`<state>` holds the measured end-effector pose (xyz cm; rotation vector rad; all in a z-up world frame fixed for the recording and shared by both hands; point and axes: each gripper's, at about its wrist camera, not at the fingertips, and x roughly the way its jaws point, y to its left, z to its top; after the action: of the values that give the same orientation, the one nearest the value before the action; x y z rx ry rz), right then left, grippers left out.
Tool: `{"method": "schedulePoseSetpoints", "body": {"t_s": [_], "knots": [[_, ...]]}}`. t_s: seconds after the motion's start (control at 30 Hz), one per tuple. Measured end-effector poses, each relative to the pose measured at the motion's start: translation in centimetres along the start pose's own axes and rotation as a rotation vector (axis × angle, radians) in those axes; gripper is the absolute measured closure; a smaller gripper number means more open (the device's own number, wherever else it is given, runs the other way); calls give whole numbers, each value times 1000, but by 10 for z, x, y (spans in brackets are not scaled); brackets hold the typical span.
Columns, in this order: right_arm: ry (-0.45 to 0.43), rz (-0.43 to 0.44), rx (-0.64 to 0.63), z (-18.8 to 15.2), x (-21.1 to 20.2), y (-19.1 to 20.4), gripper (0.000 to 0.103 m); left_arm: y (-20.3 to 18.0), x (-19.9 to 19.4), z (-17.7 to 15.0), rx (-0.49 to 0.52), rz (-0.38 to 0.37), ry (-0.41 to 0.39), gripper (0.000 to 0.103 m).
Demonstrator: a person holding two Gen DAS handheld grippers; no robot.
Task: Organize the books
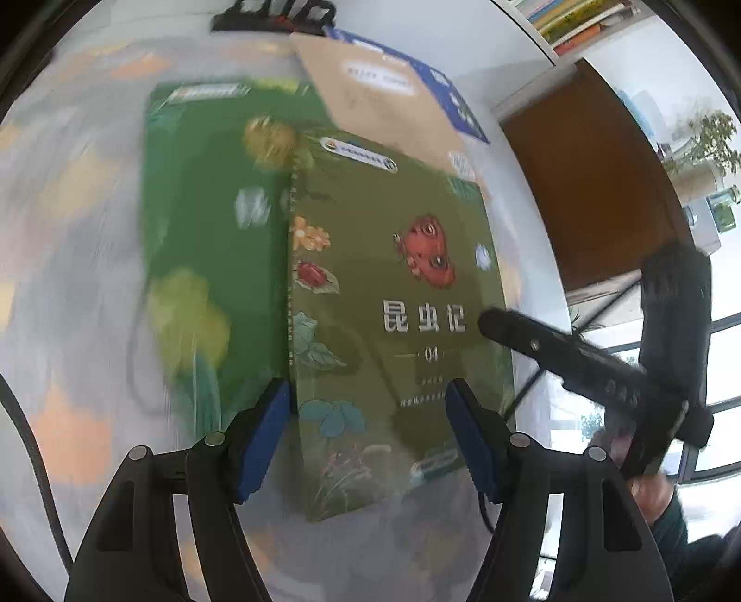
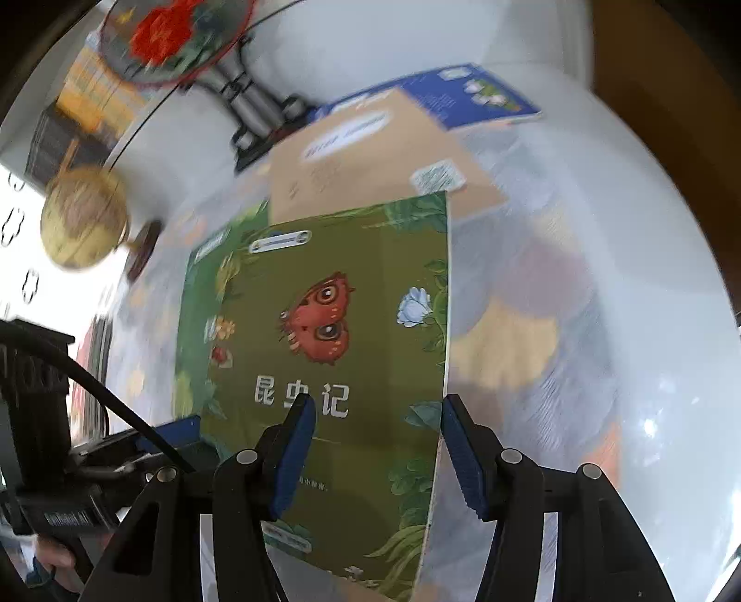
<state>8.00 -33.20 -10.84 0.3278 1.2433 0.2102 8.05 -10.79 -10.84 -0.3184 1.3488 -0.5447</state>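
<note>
An olive-green book with a red butterfly [image 1: 393, 287] [image 2: 324, 324] lies on top of a brighter green book [image 1: 208, 231]. It looks sharp while the table around it is blurred. My left gripper [image 1: 370, 417] is open. Its left pad sits at the book's spine edge and its right pad is over the cover. My right gripper [image 2: 375, 430] is open too, with its right pad beside the book's outer edge and its left pad over the cover. One finger of the right gripper [image 1: 532, 342] reaches the book's right edge. Beyond lie a tan book [image 1: 370, 97] [image 2: 370, 157] and a blue book [image 1: 444, 88] [image 2: 477, 92].
The books lie on a round white table with a pastel cloth [image 1: 69, 231]. A globe [image 2: 83, 217] and a round fan with a red flower on a stand [image 2: 171, 37] are at its far left. A brown panel [image 1: 588, 185] and a bookshelf [image 1: 569, 18] are off to the right.
</note>
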Motion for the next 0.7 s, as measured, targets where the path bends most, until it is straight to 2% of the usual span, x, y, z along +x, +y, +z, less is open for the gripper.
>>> {"method": "schedulePoseSetpoints", "body": {"t_s": [0.1, 0.2, 0.33, 0.5, 0.63, 0.7], "knots": [[60, -7, -74, -17, 7, 12, 43, 4, 1, -31, -39, -18, 39, 37], [64, 15, -105, -32, 1, 14, 43, 3, -2, -48, -68, -10, 24, 37], [57, 3, -69, -52, -9, 0, 44, 1, -3, -51, -91, 39, 11, 37], [24, -49, -143, -77, -14, 7, 56, -4, 4, -51, -85, 61, -15, 32], [-27, -32, -152, -91, -12, 13, 56, -14, 9, -51, -42, 101, -42, 31], [-30, -29, -143, -91, -14, 11, 56, -14, 7, -51, -41, 93, -54, 31]]}}
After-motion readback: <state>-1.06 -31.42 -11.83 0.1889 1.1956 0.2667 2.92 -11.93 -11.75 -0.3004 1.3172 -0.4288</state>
